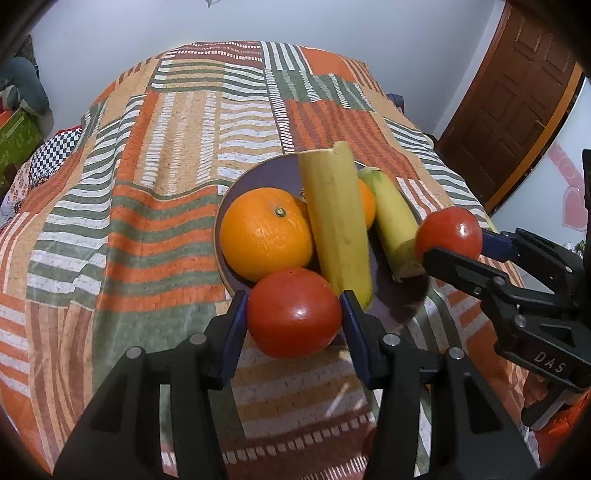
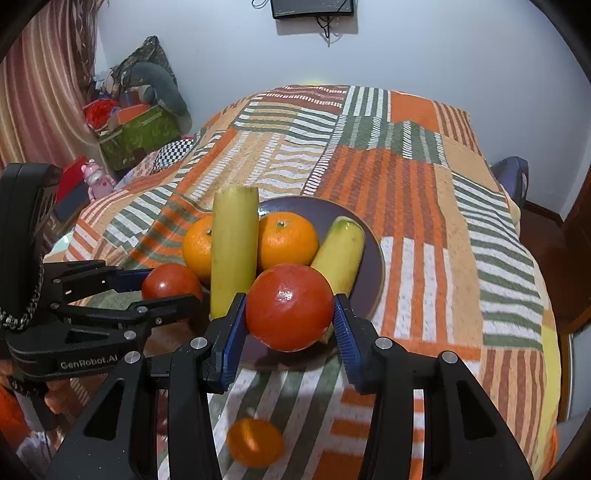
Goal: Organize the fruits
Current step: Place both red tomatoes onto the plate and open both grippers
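Note:
A dark purple plate (image 1: 266, 173) (image 2: 325, 210) lies on the patterned bedspread and holds two oranges (image 1: 266, 234) (image 2: 287, 240) and two yellow banana pieces (image 1: 338, 218) (image 2: 233, 251). My left gripper (image 1: 293, 314) is shut on a red tomato (image 1: 294, 314) at the plate's near edge; it also shows in the right wrist view (image 2: 168, 291). My right gripper (image 2: 290, 310) is shut on a second red tomato (image 2: 290, 306) over the plate's near rim; it shows at the right of the left wrist view (image 1: 452, 240). A third orange (image 2: 255, 441) lies blurred on the bedspread below my right gripper.
The striped orange and green bedspread (image 1: 166, 184) covers the bed. A brown door (image 1: 517, 92) stands at the right. Boxes and clutter (image 2: 136, 122) sit by the curtain at the left. A screen (image 2: 314, 9) hangs on the far wall.

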Motion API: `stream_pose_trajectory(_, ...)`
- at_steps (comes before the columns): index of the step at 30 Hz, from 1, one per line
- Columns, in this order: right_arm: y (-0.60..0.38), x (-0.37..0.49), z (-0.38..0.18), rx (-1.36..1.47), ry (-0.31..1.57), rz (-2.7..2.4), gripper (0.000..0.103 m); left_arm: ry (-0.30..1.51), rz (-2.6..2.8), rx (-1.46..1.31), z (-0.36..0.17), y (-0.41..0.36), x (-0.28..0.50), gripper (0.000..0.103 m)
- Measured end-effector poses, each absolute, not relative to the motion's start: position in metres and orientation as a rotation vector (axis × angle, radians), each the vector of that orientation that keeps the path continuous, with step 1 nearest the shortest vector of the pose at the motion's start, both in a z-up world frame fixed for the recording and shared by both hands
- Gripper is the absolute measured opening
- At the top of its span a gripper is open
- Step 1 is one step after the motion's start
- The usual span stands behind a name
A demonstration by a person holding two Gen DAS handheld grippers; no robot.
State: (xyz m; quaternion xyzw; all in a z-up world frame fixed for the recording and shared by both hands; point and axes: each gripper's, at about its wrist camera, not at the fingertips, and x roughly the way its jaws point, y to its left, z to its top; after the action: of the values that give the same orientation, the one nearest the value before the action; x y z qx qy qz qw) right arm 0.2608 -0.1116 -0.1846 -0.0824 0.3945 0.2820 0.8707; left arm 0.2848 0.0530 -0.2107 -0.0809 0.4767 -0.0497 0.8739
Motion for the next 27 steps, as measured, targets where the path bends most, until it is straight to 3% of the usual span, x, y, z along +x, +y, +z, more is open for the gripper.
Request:
stream_pose_trajectory(21,-0.094,0.287,-0.193,-0.193,0.873,0.629,0.043,1.001,-0.125,-0.211,-0.214,0.054,0.3,0.053)
stream_pose_trajectory(27,-0.098,0.287,-0.19,-0.203,0.871,0.62,0.049,0.997,-0.126,-0.202,-0.209,0.052,0.294,0.053)
